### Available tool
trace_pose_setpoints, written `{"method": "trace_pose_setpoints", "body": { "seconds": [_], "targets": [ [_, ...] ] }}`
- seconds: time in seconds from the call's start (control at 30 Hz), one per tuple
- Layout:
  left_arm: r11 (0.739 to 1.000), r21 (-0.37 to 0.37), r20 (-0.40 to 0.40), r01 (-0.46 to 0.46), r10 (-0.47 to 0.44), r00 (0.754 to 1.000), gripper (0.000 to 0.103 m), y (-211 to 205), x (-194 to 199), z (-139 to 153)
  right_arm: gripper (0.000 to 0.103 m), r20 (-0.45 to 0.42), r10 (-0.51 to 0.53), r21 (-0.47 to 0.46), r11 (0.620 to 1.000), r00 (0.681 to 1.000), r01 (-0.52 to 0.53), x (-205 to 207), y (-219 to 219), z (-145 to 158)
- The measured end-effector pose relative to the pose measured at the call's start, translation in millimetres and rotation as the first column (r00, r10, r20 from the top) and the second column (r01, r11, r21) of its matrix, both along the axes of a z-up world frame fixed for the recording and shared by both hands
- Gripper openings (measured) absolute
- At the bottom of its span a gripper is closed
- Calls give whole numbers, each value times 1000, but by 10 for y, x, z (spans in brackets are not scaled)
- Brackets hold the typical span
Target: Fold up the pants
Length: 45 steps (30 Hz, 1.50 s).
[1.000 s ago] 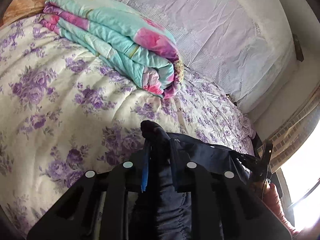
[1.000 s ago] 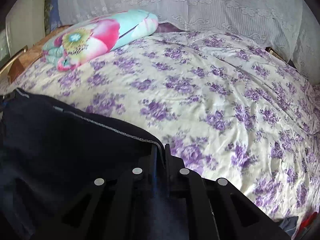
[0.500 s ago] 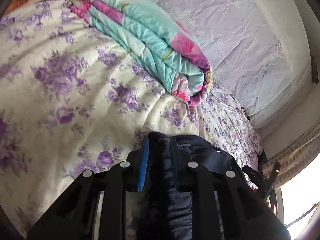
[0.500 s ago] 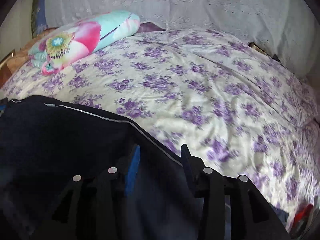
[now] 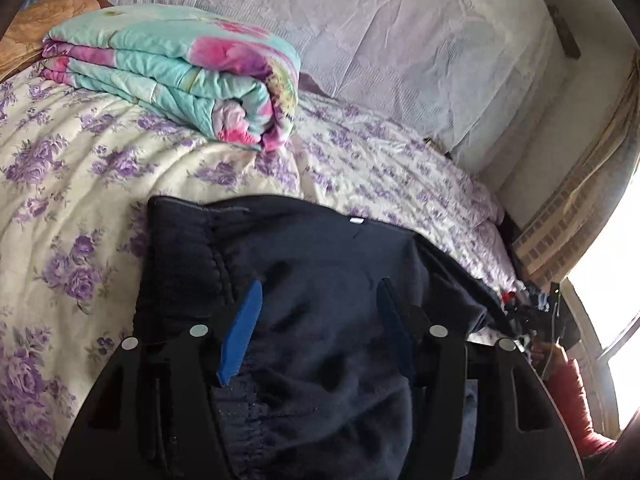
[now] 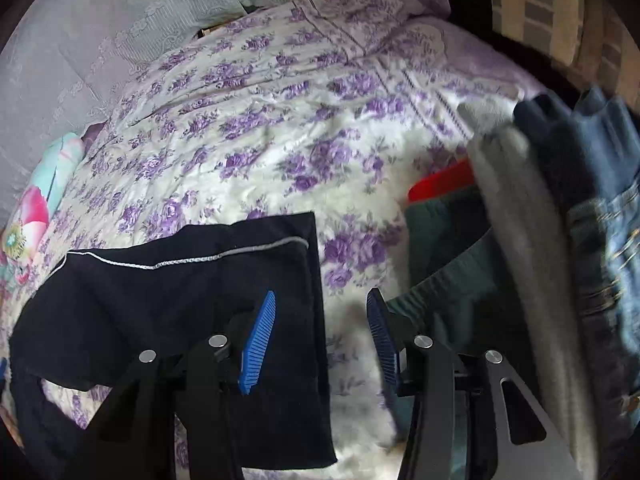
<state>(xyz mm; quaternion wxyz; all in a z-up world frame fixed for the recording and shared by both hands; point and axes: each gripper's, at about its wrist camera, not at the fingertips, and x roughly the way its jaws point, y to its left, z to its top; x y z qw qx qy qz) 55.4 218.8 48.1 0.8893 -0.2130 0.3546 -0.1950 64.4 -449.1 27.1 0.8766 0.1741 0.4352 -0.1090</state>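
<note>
Dark navy pants point(image 5: 312, 280) lie folded on the floral bedspread point(image 5: 80, 184), waistband end toward the upper left. My left gripper point(image 5: 320, 292) hovers over them with its jaws opening, blue pads apart and not pressing the cloth. In the right wrist view the same pants point(image 6: 172, 292) lie at the lower left, a pale stitched seam across them. My right gripper point(image 6: 322, 304) is opening too; its left pad is over the pants' right edge, its right pad over bare bedspread point(image 6: 280, 128), with nothing gripped.
A rolled turquoise and pink quilt point(image 5: 180, 76) sits at the bed's far left. A pile of other clothes point(image 6: 560, 208), grey, green, red and denim, lies at the right of the right wrist view. White lace-covered pillows point(image 5: 400, 40) line the far side.
Both grippers have let go of the navy pants and spread their jaws. The right gripper has swung sharply to the right, bringing the clothes pile into view. The left has drawn back a little.
</note>
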Motion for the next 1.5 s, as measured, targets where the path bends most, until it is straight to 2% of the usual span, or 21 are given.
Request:
{"method": "trace_pose_setpoints", "body": {
  "seconds": [0.03,0.13,0.2,0.23,0.27,0.37,0.5,0.6,0.7,0.77,0.9,0.97,1.03,1.13,1.2,1.23,1.3,1.33,1.37,1.43,1.5],
  "targets": [
    [1000,12,-31,-8,9,999,63,-11,66,-85,50,-8,4,23,1000,1000,-3,45,8,-71],
    [997,-72,-85,-13,7,996,63,155,158,-234,63,7,16,-7,1000,1000,-16,236,86,-139],
    [991,-134,-77,-19,8,997,63,257,140,-250,52,7,14,-28,1000,1000,-14,332,133,-128],
    [989,-146,-76,-20,9,997,63,271,131,-254,19,16,34,-31,999,999,-33,374,173,-116],
    [989,-150,-74,-20,9,997,63,276,131,-260,10,17,44,-32,999,999,-43,391,190,-82],
    [991,-133,-64,-24,15,998,63,246,114,-241,5,99,51,-85,995,994,-43,351,214,185],
    [993,-110,-44,-47,43,998,63,228,93,-213,5,217,63,-281,960,974,1,396,243,665],
    [991,-107,-31,-83,80,996,64,272,67,-195,5,138,50,-343,939,989,0,751,184,524],
    [987,-136,-36,-83,79,996,64,313,67,-210,13,-66,30,-408,911,997,-55,1121,177,-81],
    [987,-135,-34,-83,79,996,64,312,64,-206,14,-42,16,-478,878,999,-35,1052,276,-120],
    [988,-126,-17,-92,90,996,64,317,31,-171,15,86,16,-364,931,996,16,646,251,280],
    [986,-126,-10,-113,113,994,68,353,5,-148,15,127,53,-298,955,990,-13,369,300,443],
    [983,-129,-4,-132,133,991,71,388,-10,-131,19,104,102,-248,966,989,-74,169,424,436],
    [983,-115,-9,-144,144,989,72,395,-2,-133,42,14,167,-243,957,986,-158,61,636,152],
    [985,-89,-15,-150,150,989,72,372,5,-141,44,-80,167,-281,942,983,-183,144,684,-165],
    [984,-77,-14,-158,157,987,72,367,1,-140,45,-56,175,-321,929,983,-183,143,708,-163],
    [979,-45,-22,-200,199,980,72,388,-31,-142,43,-75,114,-305,943,991,-132,163,709,-88],
    [973,-37,-27,-228,227,973,73,424,-58,-146,35,-74,65,-335,938,995,-86,143,763,-15],
    [964,-24,-35,-265,264,964,77,462,-84,-147,34,-43,77,-346,934,996,-88,91,889,76],
    [952,-53,-34,-301,300,953,77,570,-140,-151,34,42,245,-250,941,969,-227,-37,1302,288],
    [944,-117,-29,-307,306,952,77,675,-201,-146,34,99,378,-173,918,921,-358,-139,1768,444]
  ]
}}
